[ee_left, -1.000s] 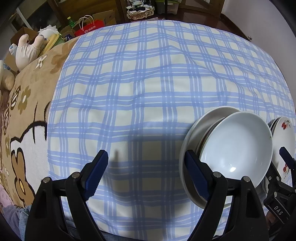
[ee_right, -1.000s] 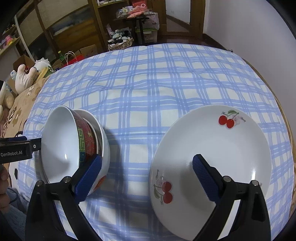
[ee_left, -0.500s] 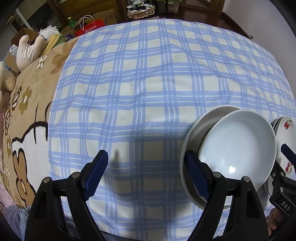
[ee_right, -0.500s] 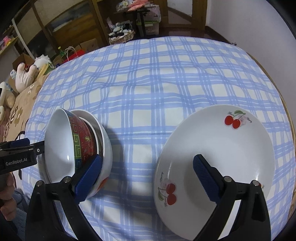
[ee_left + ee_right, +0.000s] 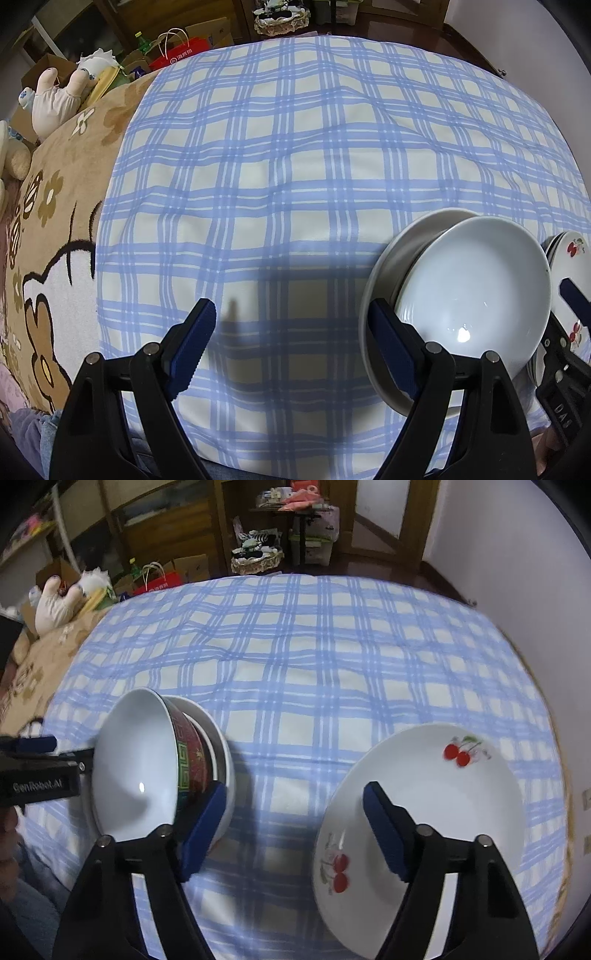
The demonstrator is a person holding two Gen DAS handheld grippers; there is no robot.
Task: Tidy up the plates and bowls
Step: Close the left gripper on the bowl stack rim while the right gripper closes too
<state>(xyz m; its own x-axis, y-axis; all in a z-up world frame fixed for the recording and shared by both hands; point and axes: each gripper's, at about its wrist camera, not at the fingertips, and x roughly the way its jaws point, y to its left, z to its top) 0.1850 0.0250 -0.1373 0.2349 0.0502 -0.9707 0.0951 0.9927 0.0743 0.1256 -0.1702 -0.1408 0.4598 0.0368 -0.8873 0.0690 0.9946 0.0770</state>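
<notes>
Item: blue-and-white checked tablecloth (image 5: pixel 295 166), covering the table and bare across the whole upper part of both frames.

Item: nested stack of bowls, a glossy white-lined bowl with red-and-green patterned outside (image 5: pixel 147 764) seated in a plain white bowl (image 5: pixel 221 760), lower left of the right wrist view, lower right of the left wrist view (image 5: pixel 476 291).

Item: white round plates with cherry prints (image 5: pixel 424 812), lower right of the right wrist view; stacked rims show only at the right edge of the left wrist view (image 5: pixel 569 251).

Left gripper (image 5: pixel 291 350): blue pads spread wide, nothing between them, one finger at the bowls' rim. Right gripper (image 5: pixel 293 830): likewise agape and empty, one finger over the plates.

Progress, by my reading: bowls gathered together, plates together; sorting looks nearly done, perhaps only final placing remains.

View notes: the right wrist alone shows the red pattern and full cherry plate; the left wrist alone shows the tan flowered blanket (image 5: pixel 55 229) at left.
</notes>
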